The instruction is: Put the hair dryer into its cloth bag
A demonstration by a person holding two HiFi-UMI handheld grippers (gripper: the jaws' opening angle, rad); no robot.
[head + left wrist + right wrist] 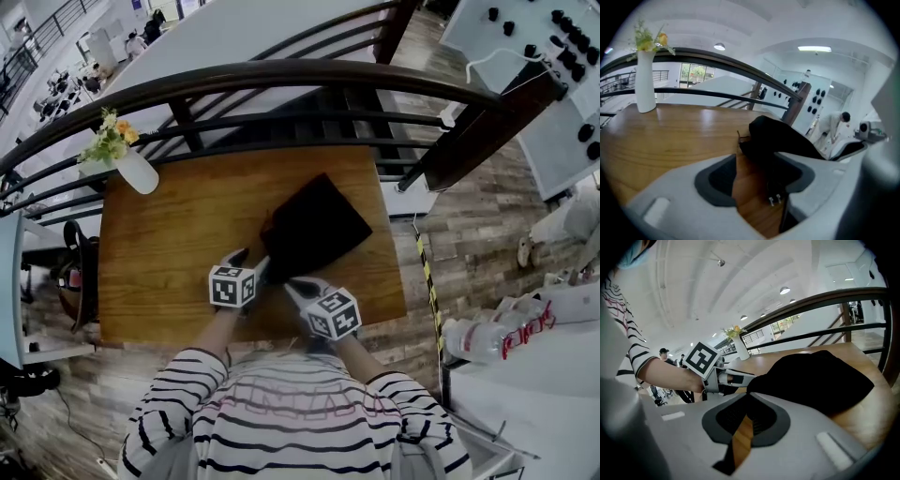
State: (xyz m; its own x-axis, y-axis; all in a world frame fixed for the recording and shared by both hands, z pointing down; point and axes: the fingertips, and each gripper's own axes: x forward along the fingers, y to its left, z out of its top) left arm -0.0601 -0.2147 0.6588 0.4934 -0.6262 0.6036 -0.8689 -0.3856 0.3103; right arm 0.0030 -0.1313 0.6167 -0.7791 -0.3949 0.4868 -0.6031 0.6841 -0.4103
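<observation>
On a brown wooden table [159,253], right of its middle, a black cloth bag [319,225], bulging and lying slantwise, one end turned toward the person. Hair dryer body hidden; only a black plug with two metal pins [774,199] to be seen, resting on the wood just before the bag's near end. Left gripper [251,265] at that near end, low over the table, jaws spread wide, nothing clamped: the tip of the bag, the plug and a strip of bare wood lying between the pads (neither pad touching the plug, going by the left gripper view). Right gripper [292,287] just beside it, to the right, jaws drawn together to a thin slit with wood showing through, tips up against the bag's near edge; any nip on the cloth impossible to tell. Marker cubes of both grippers side by side above the table's near edge. At the far left corner of the table, well apart from the bag, a white ceramic vase [138,173], upright, holding yellow and white flowers [112,139]. Beyond the table, a dark curved railing [281,80]. Black-and-white striped sleeves [178,394] at the bottom of the head view.
</observation>
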